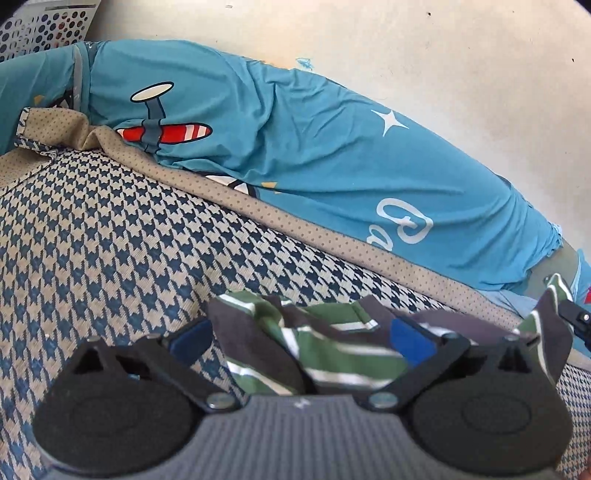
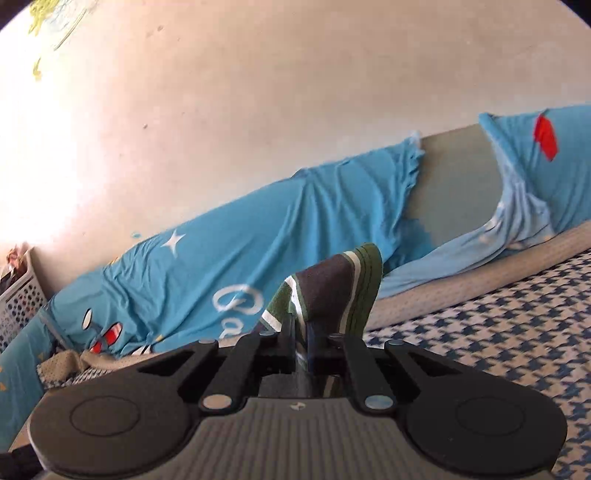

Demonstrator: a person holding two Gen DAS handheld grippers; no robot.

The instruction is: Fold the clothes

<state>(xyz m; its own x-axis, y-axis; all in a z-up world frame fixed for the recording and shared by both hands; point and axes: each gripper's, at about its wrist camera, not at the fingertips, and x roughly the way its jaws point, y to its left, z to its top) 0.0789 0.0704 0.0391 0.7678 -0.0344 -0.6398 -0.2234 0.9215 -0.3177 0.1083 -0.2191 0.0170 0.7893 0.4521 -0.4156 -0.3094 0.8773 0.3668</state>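
Observation:
A green, grey and white striped garment [image 1: 332,350] lies bunched on the houndstooth bed cover [image 1: 92,258]. My left gripper [image 1: 301,341] is open, its blue pads [image 1: 192,341] spread wide on either side of the bunched cloth. In the right wrist view my right gripper [image 2: 301,332] is shut on a corner of the striped garment [image 2: 332,288], which stands up above the fingers. From the left wrist view that held corner [image 1: 550,317] is at the far right, beside the tip of the right gripper [image 1: 576,321].
A long cushion in blue cartoon-print fabric [image 1: 314,147] runs along the white wall [image 1: 406,55] at the bed's far edge. A white perforated basket [image 1: 44,29] stands at the far left. The houndstooth cover [image 2: 498,332] extends to the right.

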